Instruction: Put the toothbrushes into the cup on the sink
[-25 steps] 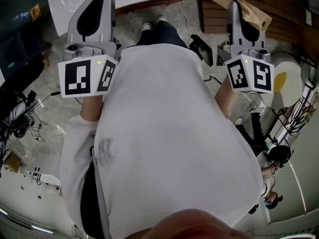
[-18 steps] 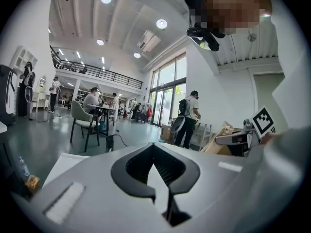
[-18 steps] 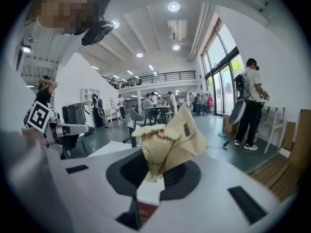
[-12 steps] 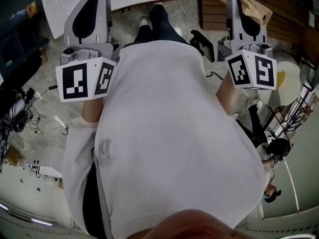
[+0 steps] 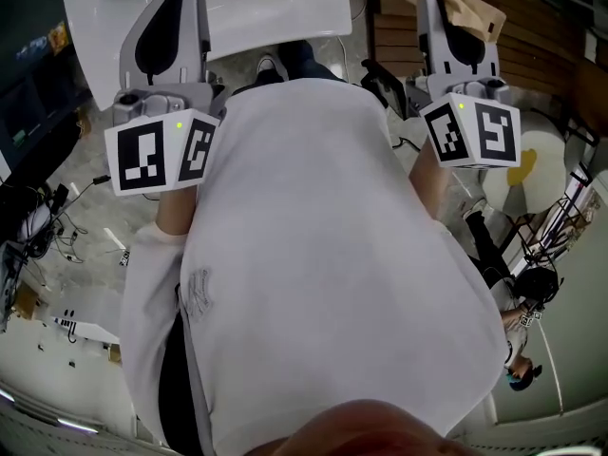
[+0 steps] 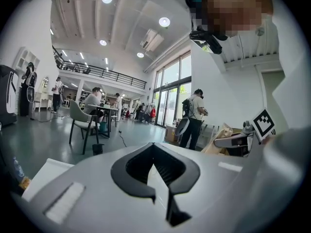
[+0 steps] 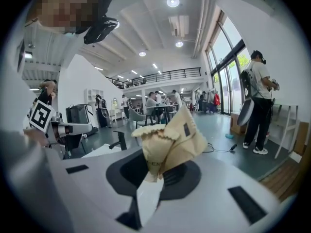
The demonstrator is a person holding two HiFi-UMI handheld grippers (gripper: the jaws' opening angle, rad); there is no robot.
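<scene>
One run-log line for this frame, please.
left gripper: shut, empty | right gripper: shut on beige cloth | white sink: in front | toothbrushes, cup: not seen

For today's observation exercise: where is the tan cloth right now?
The tan cloth is pinched in the right claw, bunched above it, centre of the right gripper view.

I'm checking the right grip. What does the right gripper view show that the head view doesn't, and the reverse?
Only the right gripper view: the right gripper shut on a tan cloth, with bystanders behind. Only the head view: the wearer's shoes and the right gripper's own cube. Both: the cloth and the left gripper's cube.
</scene>
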